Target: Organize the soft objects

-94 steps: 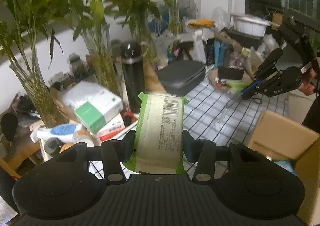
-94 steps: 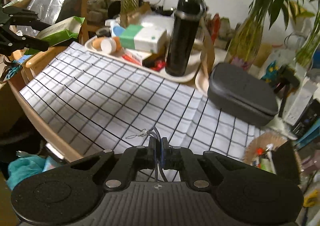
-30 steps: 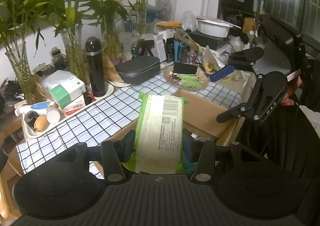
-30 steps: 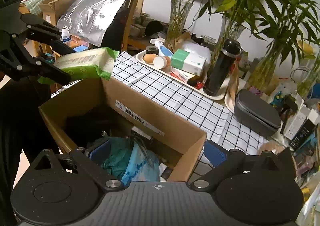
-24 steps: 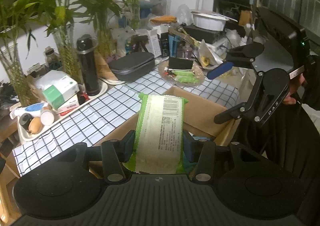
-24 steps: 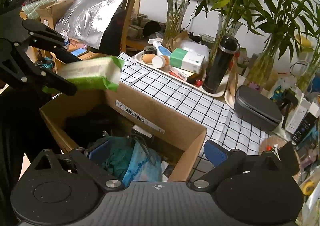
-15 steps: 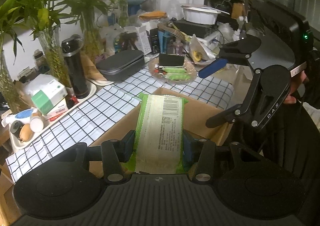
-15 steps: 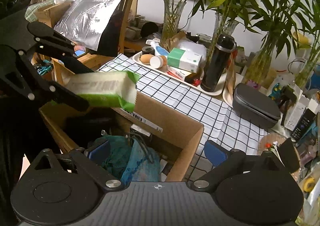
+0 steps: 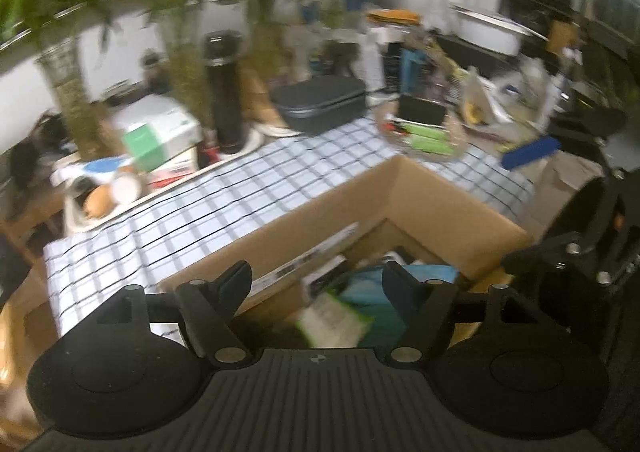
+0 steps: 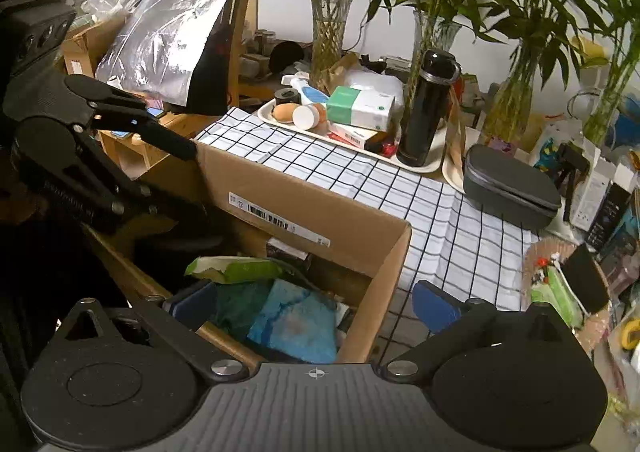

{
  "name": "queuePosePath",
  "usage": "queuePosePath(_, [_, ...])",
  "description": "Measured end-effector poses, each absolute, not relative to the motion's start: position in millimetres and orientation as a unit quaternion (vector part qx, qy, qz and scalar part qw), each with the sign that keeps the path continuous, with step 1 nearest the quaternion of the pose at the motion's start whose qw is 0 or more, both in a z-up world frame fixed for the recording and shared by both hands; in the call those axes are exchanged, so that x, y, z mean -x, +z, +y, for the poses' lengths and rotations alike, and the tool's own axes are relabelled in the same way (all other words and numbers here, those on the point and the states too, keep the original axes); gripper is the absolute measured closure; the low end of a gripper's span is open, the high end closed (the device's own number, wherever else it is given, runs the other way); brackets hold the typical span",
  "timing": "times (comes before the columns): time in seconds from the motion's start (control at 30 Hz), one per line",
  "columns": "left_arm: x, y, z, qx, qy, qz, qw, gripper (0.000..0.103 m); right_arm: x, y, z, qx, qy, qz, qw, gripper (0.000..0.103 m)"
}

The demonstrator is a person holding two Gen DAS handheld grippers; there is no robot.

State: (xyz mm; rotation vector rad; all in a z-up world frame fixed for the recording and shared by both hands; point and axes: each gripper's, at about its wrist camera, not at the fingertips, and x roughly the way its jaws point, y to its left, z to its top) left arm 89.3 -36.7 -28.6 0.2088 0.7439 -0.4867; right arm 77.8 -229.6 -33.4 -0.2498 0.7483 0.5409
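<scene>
An open cardboard box (image 10: 304,200) stands at the near edge of the checked table; it also shows in the left wrist view (image 9: 432,192). The green-and-white soft pack (image 9: 334,320) lies inside the box, seen in the right wrist view (image 10: 236,268) beside a blue cloth (image 10: 296,320). My left gripper (image 9: 316,284) is open and empty above the box; in the right wrist view it (image 10: 176,176) hangs over the box's left side. My right gripper (image 10: 316,304) is open and empty over the box's near corner; in the left wrist view it (image 9: 532,204) is at the right.
A checked cloth (image 10: 400,180) covers the table. Behind it stand a tray (image 10: 304,128) with a tissue box and small items, a black bottle (image 10: 424,108), a grey case (image 10: 508,188), vases of bamboo (image 10: 332,32) and clutter at the right.
My left gripper has opened and let go of the green pack, which has dropped into the box. The right gripper stays open over the box.
</scene>
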Motion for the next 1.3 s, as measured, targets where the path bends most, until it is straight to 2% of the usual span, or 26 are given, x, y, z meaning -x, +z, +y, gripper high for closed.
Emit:
queuePosePath(0.1, [-82.3, -23.5, -22.9, -0.08, -0.204, 0.357, 0.908, 0.027, -72.4, -34.3, -230.9, 0.11, 0.253, 0.364, 0.89, 0.0])
queuePosePath(0.17, [-74.8, -20.7, -14.8, -0.068, -0.185, 0.355, 0.914, 0.019, -68.9, -35.5, -232.0, 0.1, 0.249, 0.367, 0.891, 0.0])
queuePosePath(0.4, [-53.5, -16.5, 0.0, -0.02, -0.122, 0.361, 0.924, 0.015, -60.8, -43.2, -234.0, 0.05, 0.225, 0.385, 0.894, 0.0])
queuePosePath(0.57, [-42.5, -17.6, 6.8, 0.005, -0.094, 0.368, 0.925, 0.0, -55.1, -46.7, -230.9, 0.026, 0.206, 0.398, 0.894, 0.0])
queuePosePath(1.3, [-8.1, -31.6, -5.1, -0.024, -0.041, 0.416, 0.908, 0.0, -24.6, -51.7, -205.8, 0.055, 0.11, 0.423, 0.898, 0.0])
